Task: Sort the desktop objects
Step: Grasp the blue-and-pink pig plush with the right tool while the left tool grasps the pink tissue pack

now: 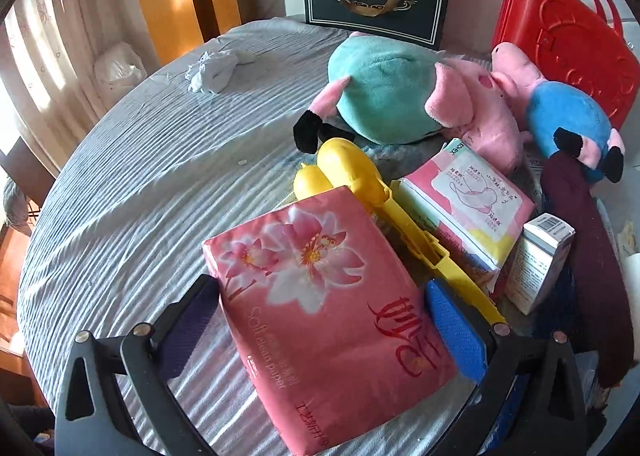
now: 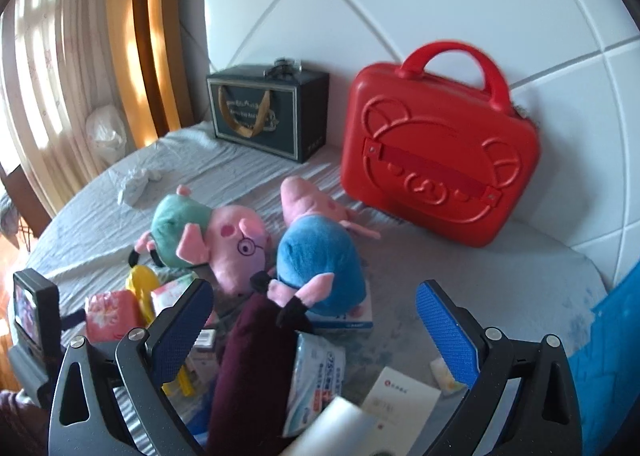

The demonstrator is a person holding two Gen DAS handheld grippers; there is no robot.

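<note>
The left gripper (image 1: 320, 320) clamps a pink tissue pack (image 1: 320, 312) at the near edge of the bed (image 1: 132, 175), while the right gripper (image 2: 316, 332) hangs wide open and empty over unsorted plush pigs (image 2: 224, 240), packets and boxes, the sorting apparently barely begun.

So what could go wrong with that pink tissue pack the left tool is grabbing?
The left tool pinches the soft pink tissue pack only near one end, so it might sag or slip out. It also lies over the yellow plastic toy, which could get dragged along when the pack lifts.
</note>
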